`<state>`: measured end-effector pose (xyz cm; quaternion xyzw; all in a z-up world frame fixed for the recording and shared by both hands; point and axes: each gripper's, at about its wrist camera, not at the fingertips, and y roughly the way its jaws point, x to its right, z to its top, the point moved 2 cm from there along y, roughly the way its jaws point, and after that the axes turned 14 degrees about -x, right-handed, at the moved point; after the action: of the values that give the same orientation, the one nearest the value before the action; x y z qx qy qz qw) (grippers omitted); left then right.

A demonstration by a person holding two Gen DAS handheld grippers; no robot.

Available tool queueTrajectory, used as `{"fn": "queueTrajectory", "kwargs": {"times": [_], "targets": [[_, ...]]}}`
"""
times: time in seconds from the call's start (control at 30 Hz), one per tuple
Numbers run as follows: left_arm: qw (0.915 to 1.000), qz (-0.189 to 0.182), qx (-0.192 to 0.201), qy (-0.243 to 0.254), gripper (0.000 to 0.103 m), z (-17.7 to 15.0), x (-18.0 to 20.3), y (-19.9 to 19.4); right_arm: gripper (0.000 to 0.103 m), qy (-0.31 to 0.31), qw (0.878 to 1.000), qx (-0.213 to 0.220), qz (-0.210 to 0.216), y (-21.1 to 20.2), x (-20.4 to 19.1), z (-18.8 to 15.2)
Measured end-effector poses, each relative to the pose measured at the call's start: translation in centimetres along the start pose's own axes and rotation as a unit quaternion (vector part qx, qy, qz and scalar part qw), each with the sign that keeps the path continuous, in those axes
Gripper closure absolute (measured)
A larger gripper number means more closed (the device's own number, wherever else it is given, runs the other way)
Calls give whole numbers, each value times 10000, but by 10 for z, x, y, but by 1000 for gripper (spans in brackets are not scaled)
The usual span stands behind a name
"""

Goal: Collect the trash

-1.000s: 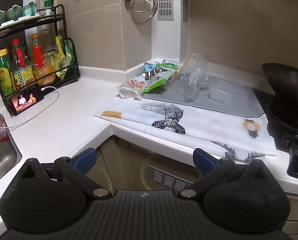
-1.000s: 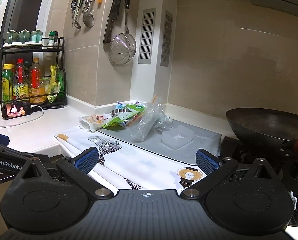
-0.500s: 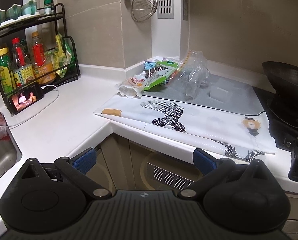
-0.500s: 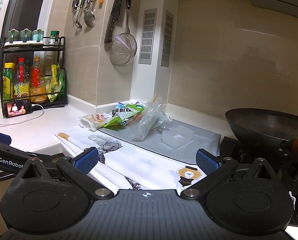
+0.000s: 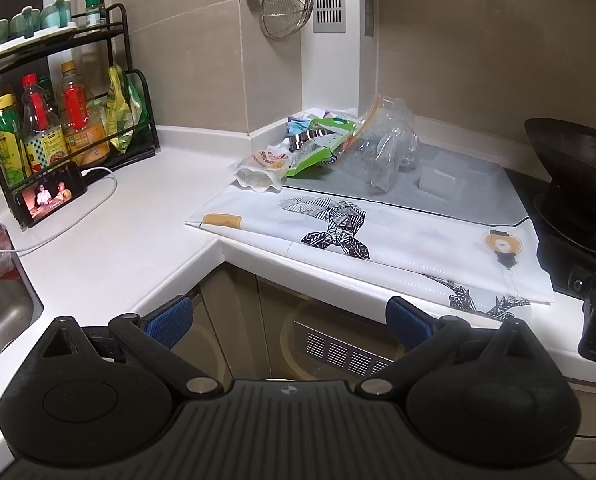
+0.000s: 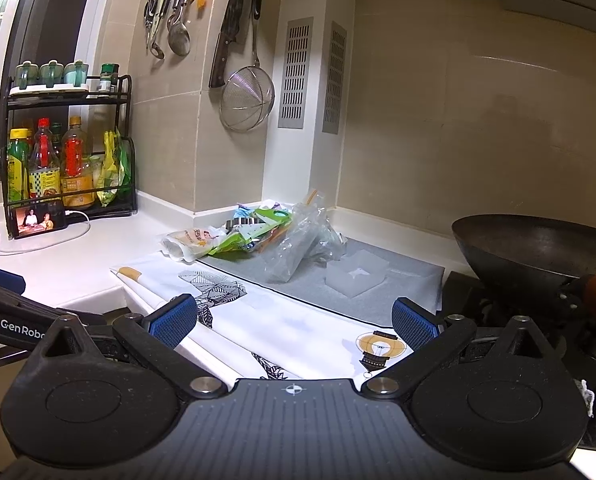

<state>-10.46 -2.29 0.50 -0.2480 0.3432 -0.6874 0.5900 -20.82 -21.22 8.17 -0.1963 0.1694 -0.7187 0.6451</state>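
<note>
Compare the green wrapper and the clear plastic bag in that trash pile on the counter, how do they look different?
The green wrapper is opaque, printed and lies fairly flat; the clear plastic bag is see-through, crumpled and stands taller. The green wrapper sits nearer the wall corner and the spice rack side, while the clear plastic bag sits nearer the wok, on the grey mat. Both are empty-looking packaging in the same pile, untouched by either gripper.

Right tongs (image 6: 293, 322) spread wide, empty, trash pile (image 6: 253, 236) on counter mat (image 6: 338, 300) beyond
</note>
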Motion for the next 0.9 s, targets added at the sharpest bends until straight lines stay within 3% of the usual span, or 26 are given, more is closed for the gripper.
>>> {"fn": "queueTrajectory", "kwargs": {"times": [0.9], "targets": [[9999, 42, -103, 20, 0, 0, 2, 9, 0, 48, 9999, -99, 41, 6, -2, -2]]}}
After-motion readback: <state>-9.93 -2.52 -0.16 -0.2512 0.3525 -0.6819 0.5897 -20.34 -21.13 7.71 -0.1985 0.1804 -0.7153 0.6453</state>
